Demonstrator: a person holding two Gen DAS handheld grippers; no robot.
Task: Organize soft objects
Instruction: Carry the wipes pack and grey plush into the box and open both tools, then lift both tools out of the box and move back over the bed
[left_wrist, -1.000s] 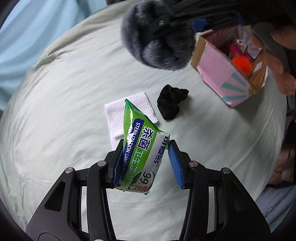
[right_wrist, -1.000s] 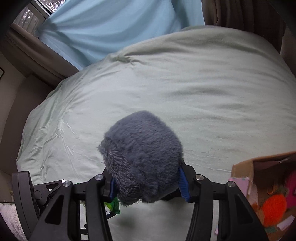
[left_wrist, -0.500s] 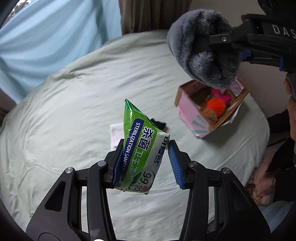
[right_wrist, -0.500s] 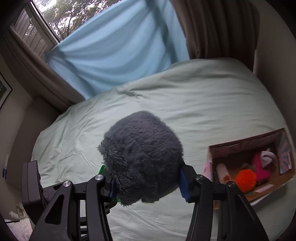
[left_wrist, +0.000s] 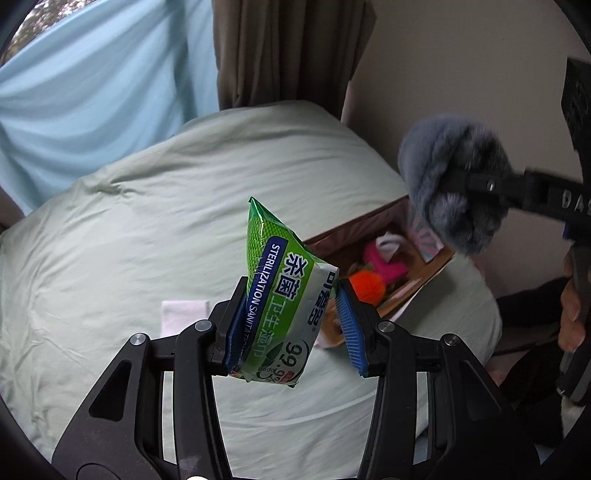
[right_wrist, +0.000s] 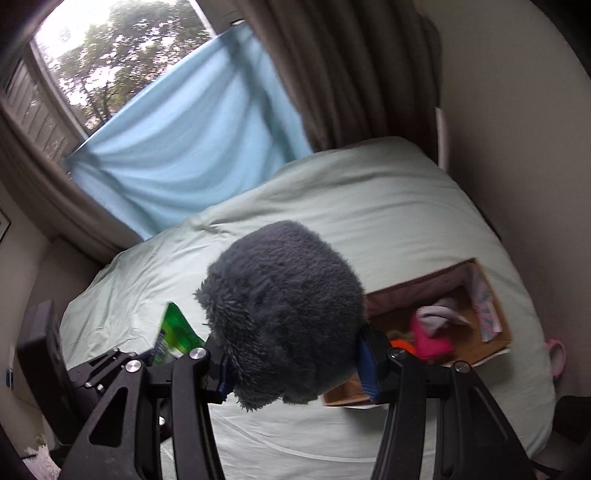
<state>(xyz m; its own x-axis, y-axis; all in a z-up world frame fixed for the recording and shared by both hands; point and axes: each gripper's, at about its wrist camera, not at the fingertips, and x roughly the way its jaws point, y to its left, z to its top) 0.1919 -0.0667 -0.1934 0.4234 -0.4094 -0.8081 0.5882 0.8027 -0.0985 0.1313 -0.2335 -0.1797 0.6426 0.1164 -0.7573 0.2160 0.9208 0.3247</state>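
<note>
Bed (left_wrist: 129, 229) with pale green sheet fills the lower field of both wrist views, well below both tools. Behind it: light blue fabric (right_wrist: 177, 140) hung across the window (right_wrist: 92, 66), brown curtain (left_wrist: 288, 51) just to its right.

Cardboard box (right_wrist: 495, 343), open-topped, sits on the bed ahead of and below the right tool, near the bed's right edge. Contents visible: pink item (right_wrist: 430, 338), orange fuzzy ball (left_wrist: 367, 287), pale cloth piece (right_wrist: 437, 315). Other contents too cluttered to identify.

Grey plush (right_wrist: 284, 317), rounded and shaggy, is clamped between the two fingers of the right tool (right_wrist: 295, 365); it bulges above and ahead of the blue pads (right_wrist: 367, 363) and hangs in the air over the bed, beside the box's near-left corner. In the left wrist view the same plush appears up and to the right, above the box.

Green wet-wipe pack (left_wrist: 286, 295) is pinched in the left tool (left_wrist: 290, 325), tilted, its sealed top end pointing up and ahead. Left pad presses the pack face; right pad touches the pack's upper corner only. Pack is held clear of the bed.

White cloth (left_wrist: 183, 315) lies flat on the sheet just left of and beyond the left tool's fingers, partly hidden by them.
</note>
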